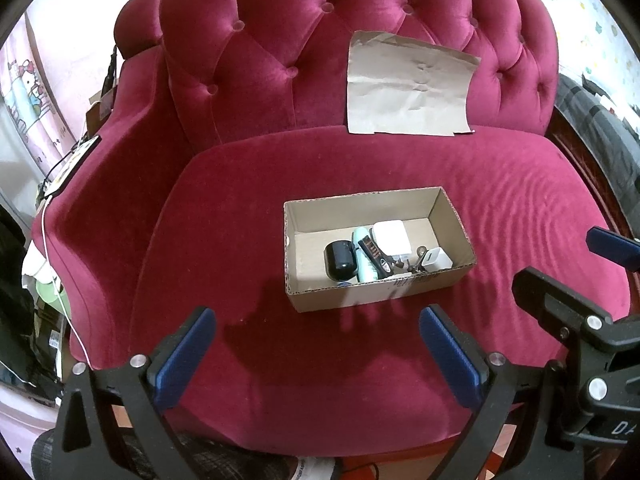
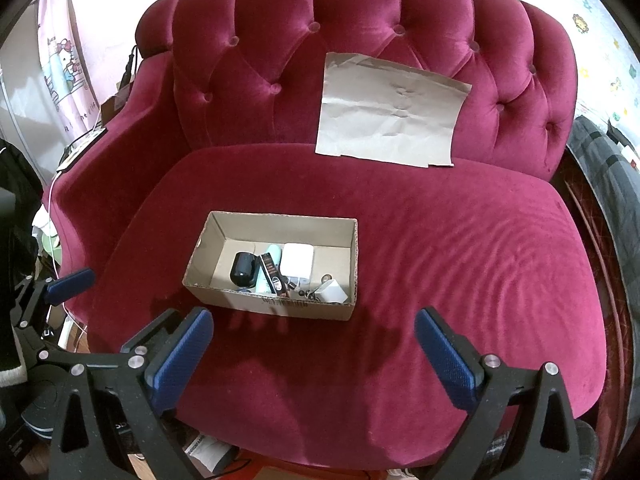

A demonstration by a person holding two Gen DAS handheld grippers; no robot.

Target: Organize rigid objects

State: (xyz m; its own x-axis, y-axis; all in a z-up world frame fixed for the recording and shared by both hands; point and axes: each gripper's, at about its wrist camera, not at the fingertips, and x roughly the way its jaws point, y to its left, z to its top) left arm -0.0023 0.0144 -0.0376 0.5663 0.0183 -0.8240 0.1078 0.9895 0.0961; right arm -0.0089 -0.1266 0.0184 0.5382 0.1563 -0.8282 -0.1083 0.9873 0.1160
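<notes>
Both grippers, left (image 1: 316, 354) and right (image 2: 314, 354), gape wide (empty) over the sofa (image 1: 400, 380); the box (image 1: 352, 298) sits at twelve o'clock.

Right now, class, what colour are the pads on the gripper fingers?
Blue, on black frames. The right wrist view shows the pads best.
</notes>
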